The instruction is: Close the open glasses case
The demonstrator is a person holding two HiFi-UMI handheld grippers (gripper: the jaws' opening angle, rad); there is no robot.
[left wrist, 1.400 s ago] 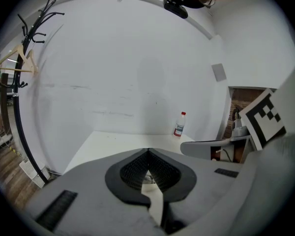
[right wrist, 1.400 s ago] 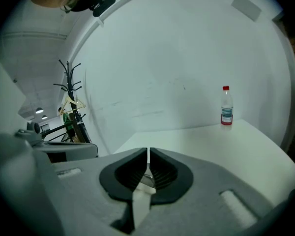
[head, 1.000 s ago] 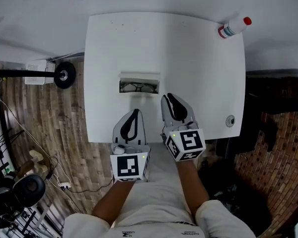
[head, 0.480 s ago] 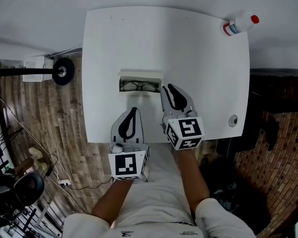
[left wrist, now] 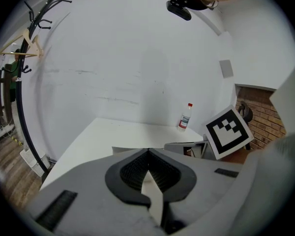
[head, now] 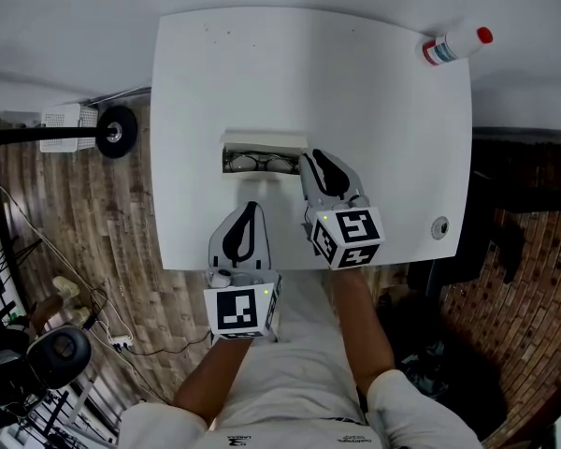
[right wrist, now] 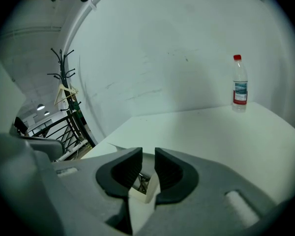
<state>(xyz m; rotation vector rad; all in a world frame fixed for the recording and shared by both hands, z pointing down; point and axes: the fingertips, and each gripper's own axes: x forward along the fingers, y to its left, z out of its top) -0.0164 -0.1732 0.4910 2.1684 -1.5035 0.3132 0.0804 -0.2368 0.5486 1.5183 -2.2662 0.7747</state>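
The open glasses case (head: 262, 154) lies on the white table (head: 383, 120), its raised lid on the side away from the person and a pair of dark-framed glasses (head: 259, 164) inside.

The right gripper (head: 311, 160) has its tips at the case's right end, just beside it. In the right gripper view its jaws stand a little apart with a narrow gap between the pads, and a pale corner of the case (right wrist: 143, 193) shows through that gap, just beyond the tips. Whether the pads touch the case cannot be told.

The left gripper (head: 253, 208) sits on the person's side of the case, near it but apart, tips aimed at its middle. In the left gripper view its jaws meet, with nothing between them.

A red-capped bottle (head: 456, 45) stands well beyond the case, at the far right corner.
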